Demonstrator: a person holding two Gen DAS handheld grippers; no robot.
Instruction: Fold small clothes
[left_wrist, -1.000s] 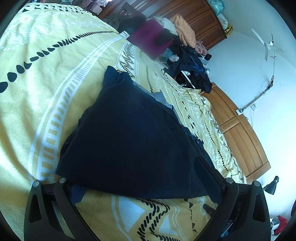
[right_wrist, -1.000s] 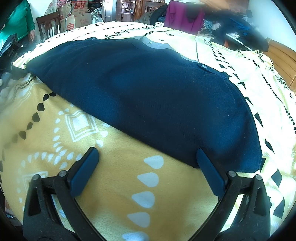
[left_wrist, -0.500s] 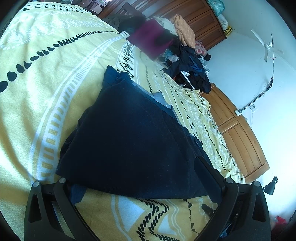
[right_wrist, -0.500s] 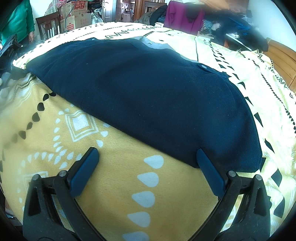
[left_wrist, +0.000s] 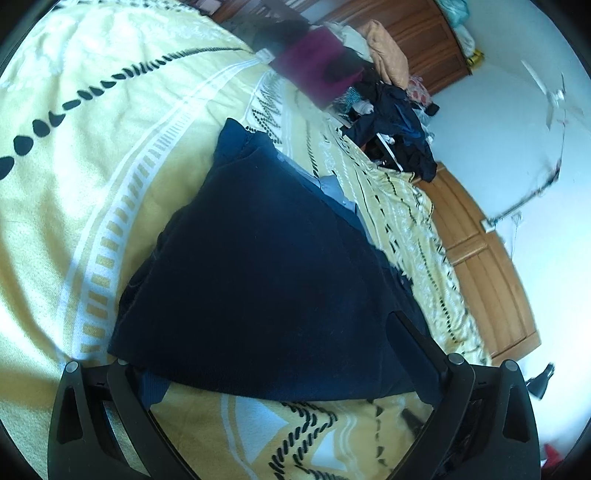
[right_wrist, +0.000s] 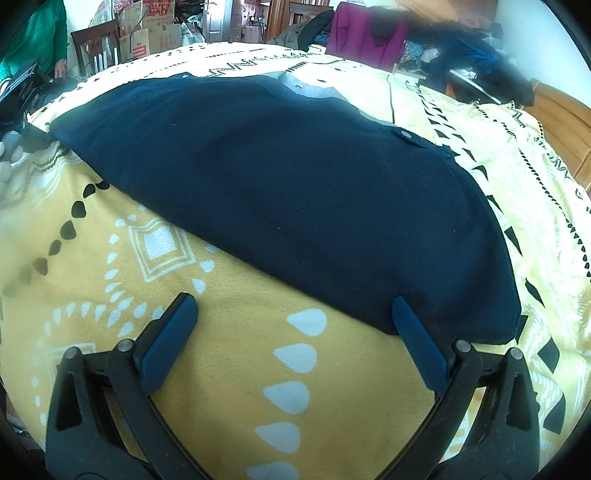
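A dark navy garment lies folded flat on a yellow patterned bedspread, with a pale blue lining showing at its far edge. In the left wrist view my left gripper stands open at the garment's near end, its fingers straddling the cloth's corner edge. The same navy garment fills the middle of the right wrist view, a small button on its right side. My right gripper is open; its right finger touches the garment's near hem, its left finger rests over bare bedspread.
A heap of clothes sits at the far end of the bed against a wooden headboard. A person in a green sleeve, a chair and cardboard boxes stand beyond the bed's left side.
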